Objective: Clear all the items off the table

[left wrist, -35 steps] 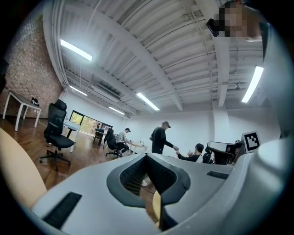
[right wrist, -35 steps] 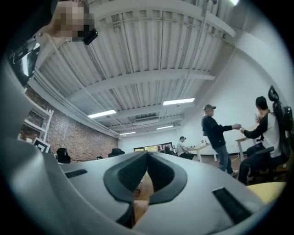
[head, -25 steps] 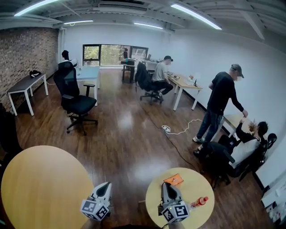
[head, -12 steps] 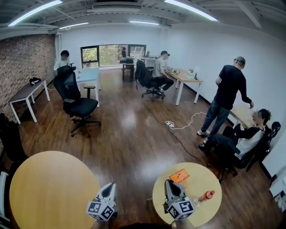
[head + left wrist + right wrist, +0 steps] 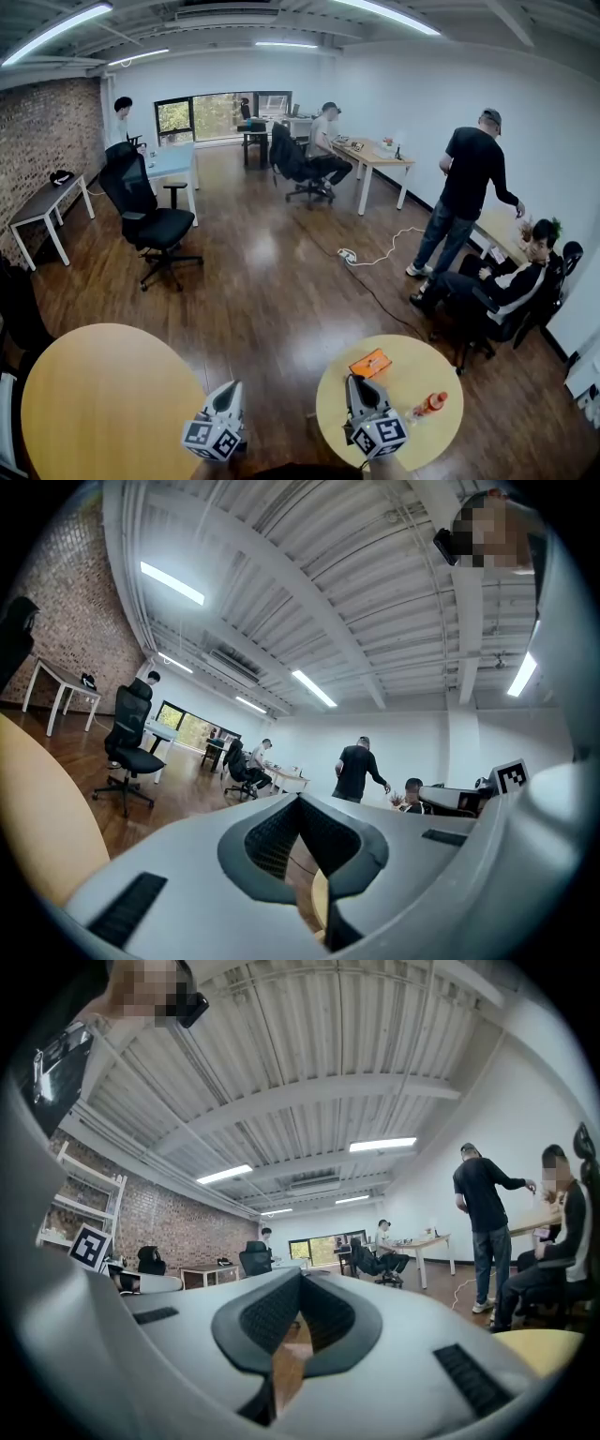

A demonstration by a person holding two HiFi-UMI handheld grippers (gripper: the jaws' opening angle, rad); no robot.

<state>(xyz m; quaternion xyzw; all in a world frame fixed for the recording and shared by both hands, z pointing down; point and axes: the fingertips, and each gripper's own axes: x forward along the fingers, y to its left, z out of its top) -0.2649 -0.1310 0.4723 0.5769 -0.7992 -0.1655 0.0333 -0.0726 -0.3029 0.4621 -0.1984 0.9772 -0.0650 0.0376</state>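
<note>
Head view puts our closed, empty right gripper [image 5: 356, 384] just below the orange packet [image 5: 369, 363], nearer than our closed left gripper [image 5: 225, 390].

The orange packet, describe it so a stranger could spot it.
In the head view, find the smaller round table at lower right. The orange packet lies near its far edge. It is flat and rectangular, unlike the slim bottle to its right.

The big table [image 5: 103, 394], seven o'clock, is cut by the bottom edge. Print on pack [image 5: 369, 363] and bottle [image 5: 427, 405] is too small.
</note>
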